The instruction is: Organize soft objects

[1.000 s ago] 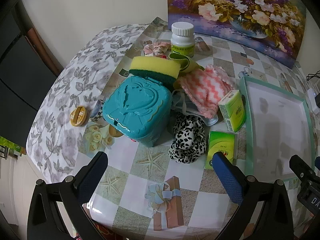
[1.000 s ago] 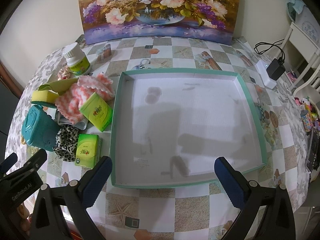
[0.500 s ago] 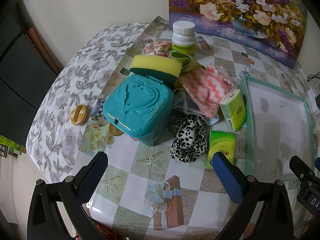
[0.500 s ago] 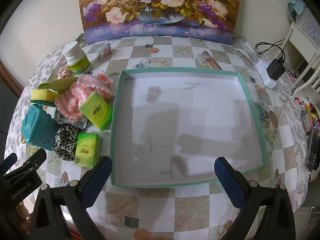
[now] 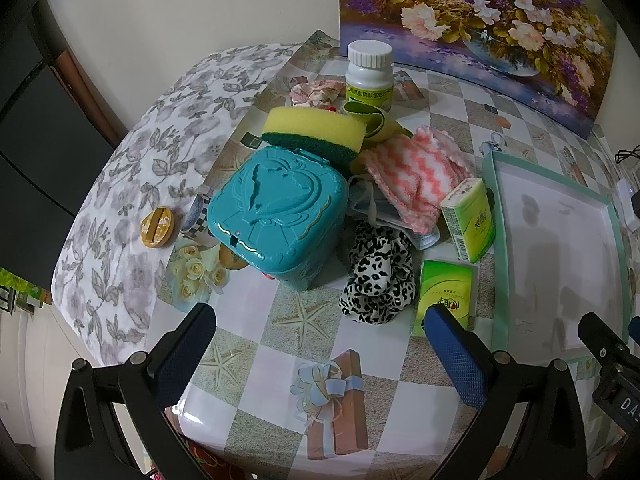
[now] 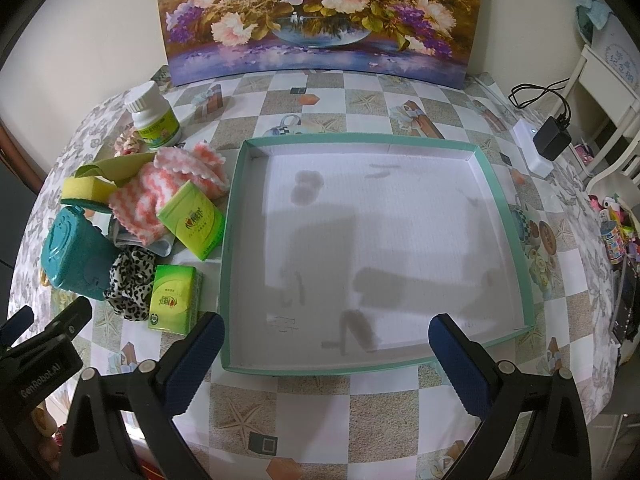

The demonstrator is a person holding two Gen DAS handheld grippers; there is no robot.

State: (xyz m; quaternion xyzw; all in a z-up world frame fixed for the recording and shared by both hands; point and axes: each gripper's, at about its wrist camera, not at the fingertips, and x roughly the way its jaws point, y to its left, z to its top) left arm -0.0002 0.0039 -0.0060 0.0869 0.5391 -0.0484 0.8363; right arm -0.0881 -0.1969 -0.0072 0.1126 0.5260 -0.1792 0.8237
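Two soft piles wait ahead of our left gripper [image 5: 320, 342], whose jaws are wide open and empty: the leopard scrunchie [image 5: 378, 276] lies nearest, a bit right of them. Our right gripper [image 6: 326, 340], open too, faces the empty tray [image 6: 232, 264].

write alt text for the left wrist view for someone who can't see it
The open left claw hovers over a cluttered table, facing a teal plastic case, yellow sponge, pink zigzag cloth and leopard-print scrunchie.
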